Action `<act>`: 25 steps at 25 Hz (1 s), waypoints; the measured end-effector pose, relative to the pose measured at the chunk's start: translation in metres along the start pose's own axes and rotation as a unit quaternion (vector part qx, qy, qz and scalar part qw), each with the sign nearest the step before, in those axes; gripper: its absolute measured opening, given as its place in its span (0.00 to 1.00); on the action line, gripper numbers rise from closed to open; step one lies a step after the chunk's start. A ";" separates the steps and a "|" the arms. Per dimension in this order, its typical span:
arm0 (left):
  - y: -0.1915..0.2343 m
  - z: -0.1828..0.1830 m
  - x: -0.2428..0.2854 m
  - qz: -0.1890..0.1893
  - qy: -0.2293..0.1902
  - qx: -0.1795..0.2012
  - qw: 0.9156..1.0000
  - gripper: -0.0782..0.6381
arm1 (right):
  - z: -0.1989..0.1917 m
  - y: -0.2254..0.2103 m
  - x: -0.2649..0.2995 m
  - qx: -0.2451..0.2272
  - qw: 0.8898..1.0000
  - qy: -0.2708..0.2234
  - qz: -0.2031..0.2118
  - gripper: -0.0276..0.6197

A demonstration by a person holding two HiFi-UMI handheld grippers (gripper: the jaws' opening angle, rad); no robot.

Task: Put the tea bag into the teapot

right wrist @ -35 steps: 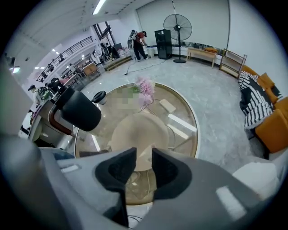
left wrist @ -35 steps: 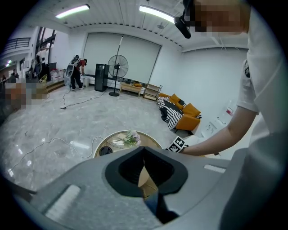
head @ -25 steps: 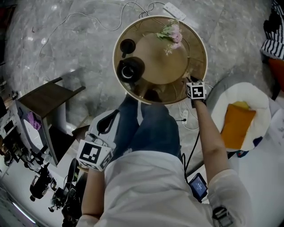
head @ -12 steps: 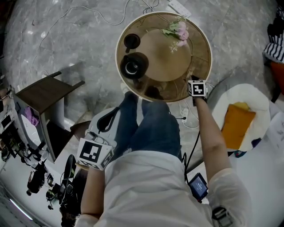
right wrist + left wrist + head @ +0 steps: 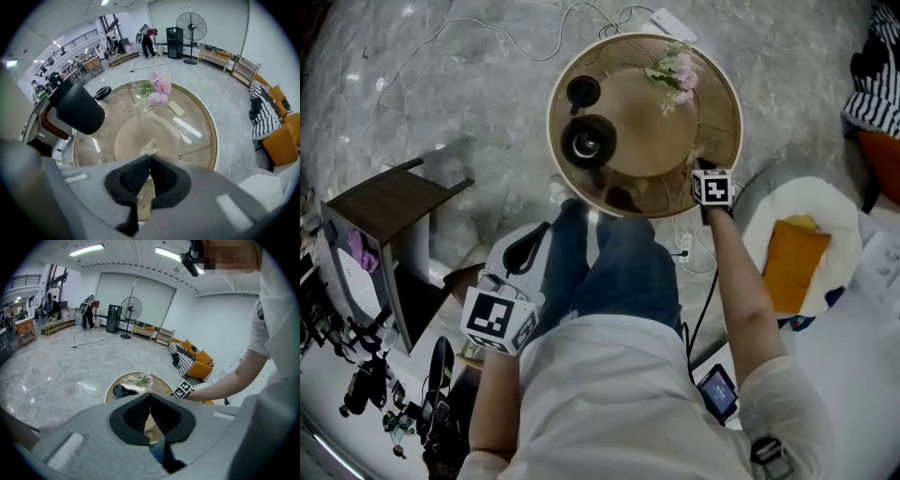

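A black teapot (image 5: 588, 141) stands lidless on the left of the round glass table (image 5: 724, 103); in the right gripper view the teapot (image 5: 75, 110) shows a brown handle. My right gripper (image 5: 699, 165) is over the table's near right rim. In its own view the right gripper (image 5: 150, 157) has its jaws together, and a small pale tea bag (image 5: 151, 147) sticks out just past the tips. My left gripper (image 5: 499, 319) hangs low by the person's lap, away from the table. The left gripper (image 5: 150, 395) is shut and empty in its own view.
A small round black piece (image 5: 582, 91) lies beyond the teapot. Pink flowers (image 5: 673, 73) lie at the table's far side. A power strip (image 5: 670, 23) and cables run on the floor behind. An orange cushion (image 5: 792, 262) lies on a white seat at right, and a dark stool (image 5: 389, 202) stands at left.
The head view has shifted a little. My right gripper stays at the table's near right rim, and the left gripper keeps its place by the lap.
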State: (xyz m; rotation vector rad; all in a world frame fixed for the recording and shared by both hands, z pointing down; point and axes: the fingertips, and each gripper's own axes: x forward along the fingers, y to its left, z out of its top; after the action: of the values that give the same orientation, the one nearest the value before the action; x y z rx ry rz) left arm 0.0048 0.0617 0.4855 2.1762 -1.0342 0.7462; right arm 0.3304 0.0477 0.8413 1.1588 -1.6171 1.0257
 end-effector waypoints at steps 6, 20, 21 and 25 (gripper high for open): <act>0.022 -0.002 -0.020 -0.005 -0.023 -0.004 1.000 0.12 | 0.038 0.046 -0.027 -0.025 0.999 -0.032 0.019 0.05; 0.067 -0.014 -0.073 -0.030 -0.069 -0.017 0.997 0.12 | 0.115 0.181 -0.101 -0.087 0.990 -0.091 0.061 0.05; 0.070 -0.015 -0.076 -0.033 -0.070 -0.017 0.997 0.12 | 0.119 0.190 -0.105 -0.090 0.989 -0.094 0.063 0.05; 0.082 -0.021 -0.089 -0.039 -0.077 -0.018 0.996 0.12 | 0.133 0.227 -0.115 -0.102 0.987 -0.104 0.073 0.05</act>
State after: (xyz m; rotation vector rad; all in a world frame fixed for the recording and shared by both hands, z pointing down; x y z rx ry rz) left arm -0.1142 0.0762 0.4600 2.2571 -1.0228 0.5265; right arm 0.1085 0.0022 0.6660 1.0487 -1.9481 0.8279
